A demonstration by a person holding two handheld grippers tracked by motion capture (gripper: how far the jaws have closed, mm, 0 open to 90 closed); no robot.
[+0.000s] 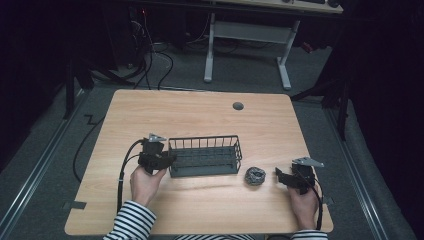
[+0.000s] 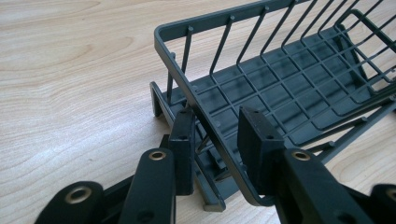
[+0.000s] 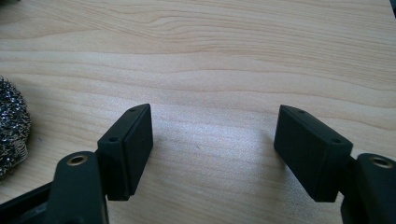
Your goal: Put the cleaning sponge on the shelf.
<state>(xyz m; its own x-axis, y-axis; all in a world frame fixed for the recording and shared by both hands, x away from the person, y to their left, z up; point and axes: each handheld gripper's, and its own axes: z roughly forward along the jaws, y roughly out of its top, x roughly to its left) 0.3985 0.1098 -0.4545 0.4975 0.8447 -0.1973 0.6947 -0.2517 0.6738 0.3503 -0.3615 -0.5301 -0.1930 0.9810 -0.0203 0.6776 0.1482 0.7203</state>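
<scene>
Dark floor and a white-legged desk frame at twelve o'clock surround a pale wood table, which has a grey round grommet near its far edge. At the table's centre sits a dark wire basket, long side across. At its nine o'clock end the left gripper, held in a hand with a striped sleeve, has its jaws straddling the basket's end rim. In the left gripper view one pad stands outside the rim and the other inside, with the rim bar between them; whether they press it I cannot tell. At four o'clock from the basket lies a steel wool scourer, apart from it. Just beside the scourer at three o'clock, the right gripper rests low with jaws wide apart over bare wood, holding nothing.
</scene>
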